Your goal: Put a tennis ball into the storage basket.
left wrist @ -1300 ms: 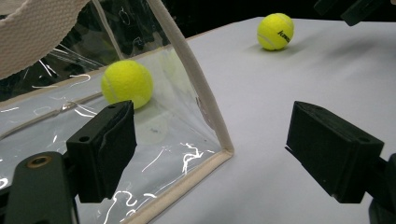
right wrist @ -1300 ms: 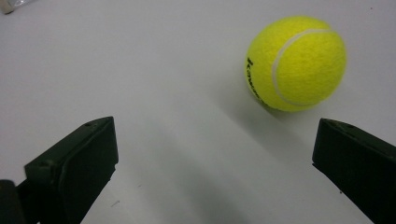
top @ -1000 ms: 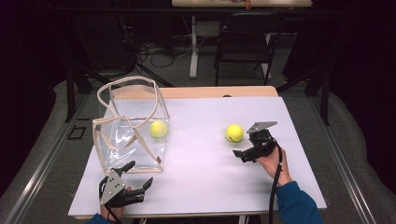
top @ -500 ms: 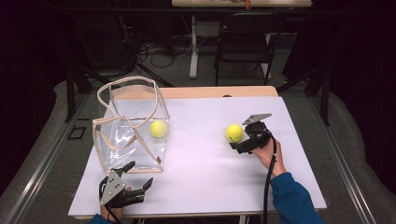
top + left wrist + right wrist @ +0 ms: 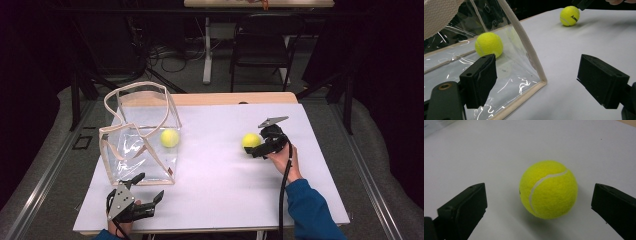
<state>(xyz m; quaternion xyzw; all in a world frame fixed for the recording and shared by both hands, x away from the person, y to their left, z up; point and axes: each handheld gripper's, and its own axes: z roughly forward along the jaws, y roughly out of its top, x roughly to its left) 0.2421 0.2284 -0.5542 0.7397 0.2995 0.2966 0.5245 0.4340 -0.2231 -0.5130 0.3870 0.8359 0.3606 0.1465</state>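
Right gripper (image 5: pixel 539 202) has closed in; tennis ball (image 5: pixel 548 189) between jaws

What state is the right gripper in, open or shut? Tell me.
Open. The right gripper has its jaws spread wide on either side of the tennis ball, with bare table showing between each jaw and the ball.

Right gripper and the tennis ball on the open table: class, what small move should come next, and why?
Probably ease the right gripper a little further forward, then close. Its jaws stand open on either side of the tennis ball, apart from it, and the ball rests on the white table mostly ahead of the jaw tips, so closing now might pinch only its near edge.
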